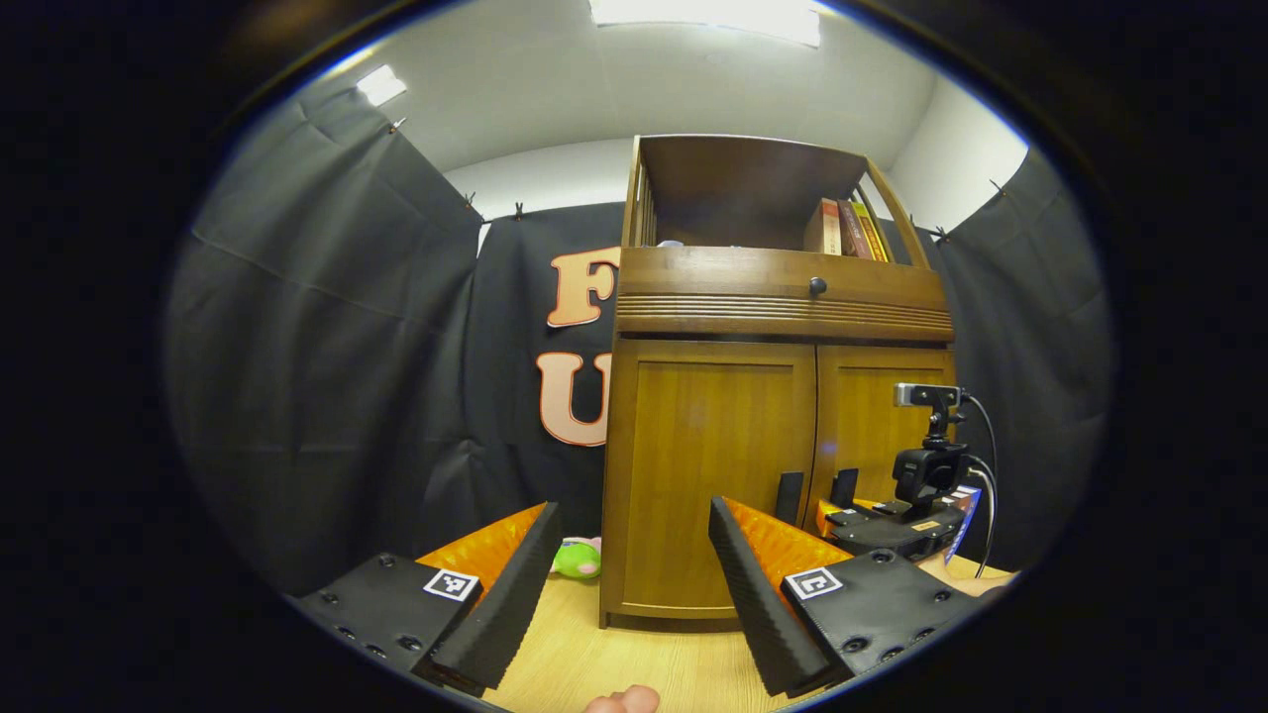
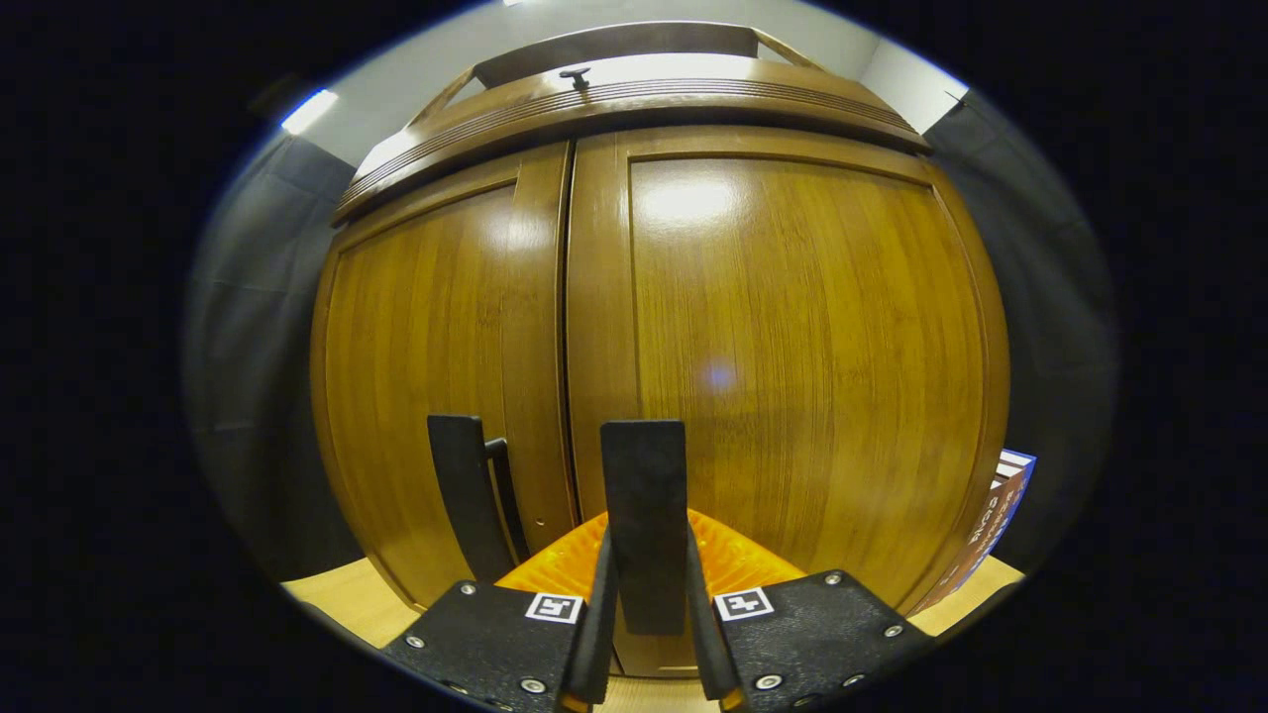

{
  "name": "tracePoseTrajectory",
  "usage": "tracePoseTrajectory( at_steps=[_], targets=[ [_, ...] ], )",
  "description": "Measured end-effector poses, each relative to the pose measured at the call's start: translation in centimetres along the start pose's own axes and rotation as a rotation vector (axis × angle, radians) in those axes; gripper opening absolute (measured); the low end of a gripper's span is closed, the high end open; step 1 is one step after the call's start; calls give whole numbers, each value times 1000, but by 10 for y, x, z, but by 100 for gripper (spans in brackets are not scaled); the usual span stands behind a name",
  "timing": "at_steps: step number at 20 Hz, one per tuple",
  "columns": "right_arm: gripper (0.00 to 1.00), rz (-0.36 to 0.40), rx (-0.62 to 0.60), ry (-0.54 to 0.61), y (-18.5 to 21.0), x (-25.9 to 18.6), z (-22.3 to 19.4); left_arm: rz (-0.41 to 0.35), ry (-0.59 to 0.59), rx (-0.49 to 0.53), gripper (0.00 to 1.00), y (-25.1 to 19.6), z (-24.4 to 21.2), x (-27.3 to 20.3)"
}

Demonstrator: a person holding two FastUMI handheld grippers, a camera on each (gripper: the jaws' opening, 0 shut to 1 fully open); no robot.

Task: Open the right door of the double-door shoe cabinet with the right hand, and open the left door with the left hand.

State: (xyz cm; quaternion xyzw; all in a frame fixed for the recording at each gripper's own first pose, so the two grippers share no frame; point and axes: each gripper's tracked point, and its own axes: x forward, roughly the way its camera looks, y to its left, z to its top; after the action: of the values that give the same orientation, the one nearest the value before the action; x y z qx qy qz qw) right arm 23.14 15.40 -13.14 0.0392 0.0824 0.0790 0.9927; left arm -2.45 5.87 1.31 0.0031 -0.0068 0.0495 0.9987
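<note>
The wooden shoe cabinet (image 1: 773, 297) stands ahead with both doors closed. In the right gripper view, the right door (image 2: 792, 347) is very near, and my right gripper (image 2: 646, 594) is shut on its upright dark handle (image 2: 644, 495). The left door (image 2: 426, 366) carries a matching handle (image 2: 461, 500), which nothing touches. In the left gripper view, my left gripper (image 1: 634, 584) is open and holds nothing, a short way back from the left door (image 1: 708, 465). There the right gripper (image 1: 844, 510) with its camera mount sits at the right door's handle (image 1: 844, 485).
A green plush toy (image 1: 578, 560) lies on the wooden floor (image 1: 594, 654) by the cabinet's left corner. Books (image 1: 847, 230) stand on the open top shelf above a drawer with a round knob (image 1: 817, 287). A boxed item (image 2: 1001, 510) leans beside the cabinet's right side. Black curtains surround the booth.
</note>
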Motion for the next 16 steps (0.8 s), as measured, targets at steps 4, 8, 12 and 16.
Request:
tracePoseTrajectory(
  at_steps=[4, 8, 12, 16],
  targets=[
    [39, 21, -5, 33, 2, 0, -1, -23, -2, -7, 95, -8, 2, -8],
    [29, 7, -13, 50, 0, -5, -4, -29, -6, 8, 95, -12, 5, -21],
    [29, 27, 1, 49, -1, -26, -6, -14, -7, 23, 95, -7, 8, -33],
    [29, 44, 13, 50, -5, -54, -8, -11, -4, 30, 94, -6, 9, -40]
  ],
)
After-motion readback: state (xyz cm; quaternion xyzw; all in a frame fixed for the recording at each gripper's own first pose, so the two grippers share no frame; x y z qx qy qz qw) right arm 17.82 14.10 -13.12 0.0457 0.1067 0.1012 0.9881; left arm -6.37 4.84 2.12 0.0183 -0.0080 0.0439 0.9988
